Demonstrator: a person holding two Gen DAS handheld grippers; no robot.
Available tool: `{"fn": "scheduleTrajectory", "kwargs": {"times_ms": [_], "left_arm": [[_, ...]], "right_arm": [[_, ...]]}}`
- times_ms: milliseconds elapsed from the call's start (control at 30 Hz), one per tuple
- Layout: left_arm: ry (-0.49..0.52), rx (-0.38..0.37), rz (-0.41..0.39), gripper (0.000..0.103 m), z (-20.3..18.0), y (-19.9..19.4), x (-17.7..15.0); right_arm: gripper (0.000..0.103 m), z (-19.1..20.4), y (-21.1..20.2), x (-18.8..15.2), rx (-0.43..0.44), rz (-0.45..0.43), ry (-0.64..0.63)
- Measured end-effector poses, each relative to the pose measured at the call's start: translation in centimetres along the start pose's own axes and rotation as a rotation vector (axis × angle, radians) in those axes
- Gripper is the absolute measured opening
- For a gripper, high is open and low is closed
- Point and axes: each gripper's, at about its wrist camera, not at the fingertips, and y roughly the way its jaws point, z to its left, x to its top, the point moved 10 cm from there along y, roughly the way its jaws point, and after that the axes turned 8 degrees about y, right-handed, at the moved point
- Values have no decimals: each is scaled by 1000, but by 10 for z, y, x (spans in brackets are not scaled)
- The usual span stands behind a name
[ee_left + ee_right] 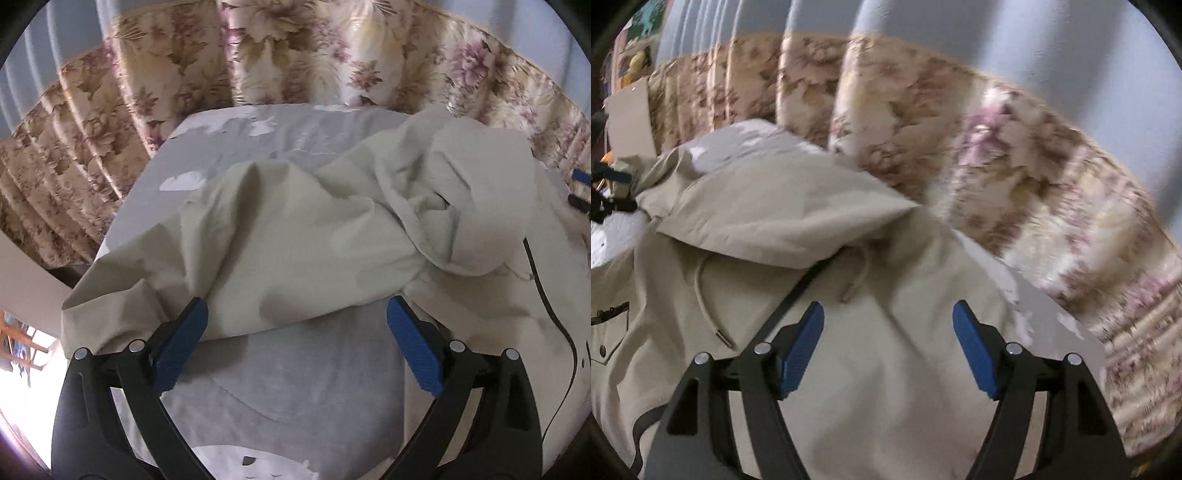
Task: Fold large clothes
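A: Item one, left wrist view?
B: Beige hooded jacket [295, 236], crumpled across the middle of the frame on a grey bed sheet [295, 376] with white cloud prints. Left gripper [297, 325] at lower centre, blue pads [181, 350] spread wide, gripping nothing; hem edge lying just between and above the fingertips. Floral curtain [110, 155] across the upper part. Black cable [546, 295] at right edge, over the fabric.

A: Item two, right wrist view?
B: Same jacket [849, 369], filling lower left and centre. Hood [783, 214] folded over at centre left; drawstring [705, 302] hanging beneath it, metal-tipped. Black zipper line [798, 291] running diagonally down toward lower left. Snap pocket [609, 332] at left edge. Right gripper [888, 325] at lower centre, jaws apart, empty, above the jacket front; contact with fabric not discernible. Blurred floral curtain [997, 177] at upper right.
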Motion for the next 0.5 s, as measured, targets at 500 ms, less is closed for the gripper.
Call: {"fn": "scheduleTrajectory", "kwargs": {"times_ms": [500], "left_arm": [[241, -186, -113, 97, -96, 20, 104]], "right_arm": [[73, 12, 7, 43, 275, 54, 338]]}}
